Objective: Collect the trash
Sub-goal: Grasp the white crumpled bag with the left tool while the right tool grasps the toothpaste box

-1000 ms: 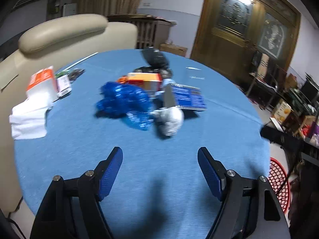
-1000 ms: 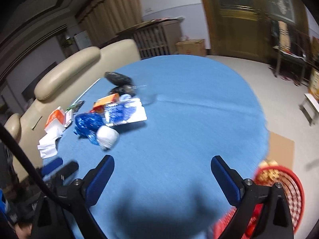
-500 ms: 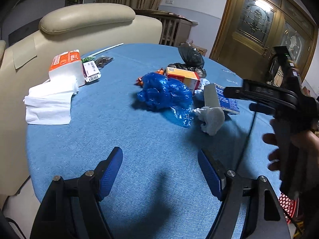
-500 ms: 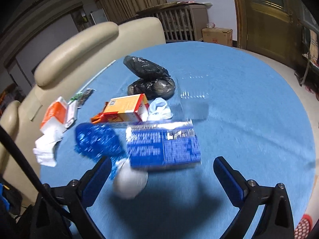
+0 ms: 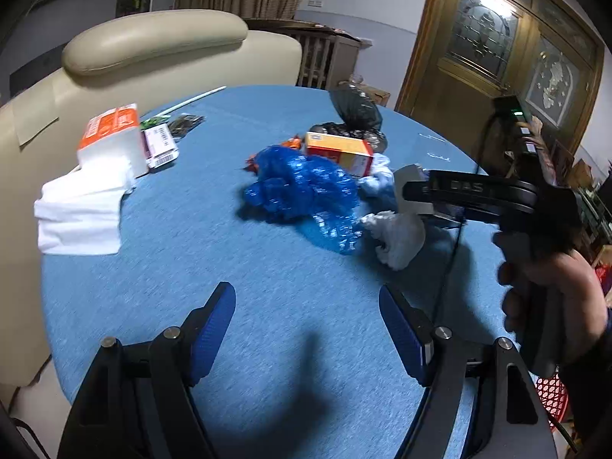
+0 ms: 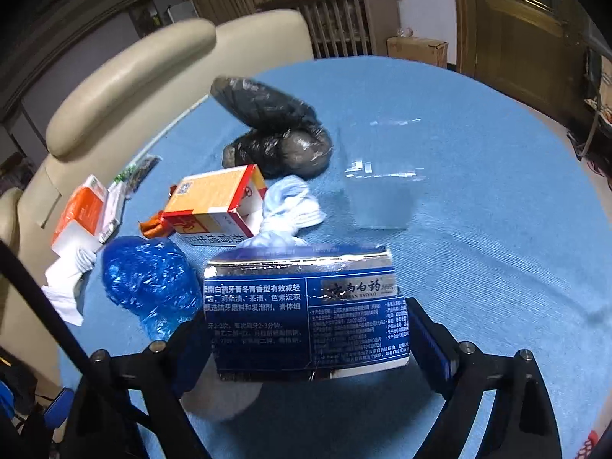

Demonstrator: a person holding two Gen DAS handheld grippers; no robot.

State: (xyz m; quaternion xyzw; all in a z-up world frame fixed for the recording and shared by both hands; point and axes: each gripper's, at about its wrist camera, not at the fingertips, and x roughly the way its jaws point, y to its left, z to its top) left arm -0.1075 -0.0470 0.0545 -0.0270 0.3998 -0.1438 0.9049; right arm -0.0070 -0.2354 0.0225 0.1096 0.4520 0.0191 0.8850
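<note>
Round table (image 5: 160, 267), blue cloth; cream sofa (image 5: 153, 46) behind, wooden door (image 5: 478, 49) far right. Trash heaped mid-table: blue plastic bag (image 5: 302, 187), orange box (image 5: 338, 149), black bag (image 5: 355, 109), white wad (image 5: 397, 235). Blue toothpaste box (image 6: 306, 313) lies between the right gripper's (image 6: 306, 332) fingers; jaws have just been closing, contact with the pads unclear. A second ago this gripper was well short of the heap. Left gripper (image 5: 306, 329) hangs near edge, jaws apart, empty.
</note>
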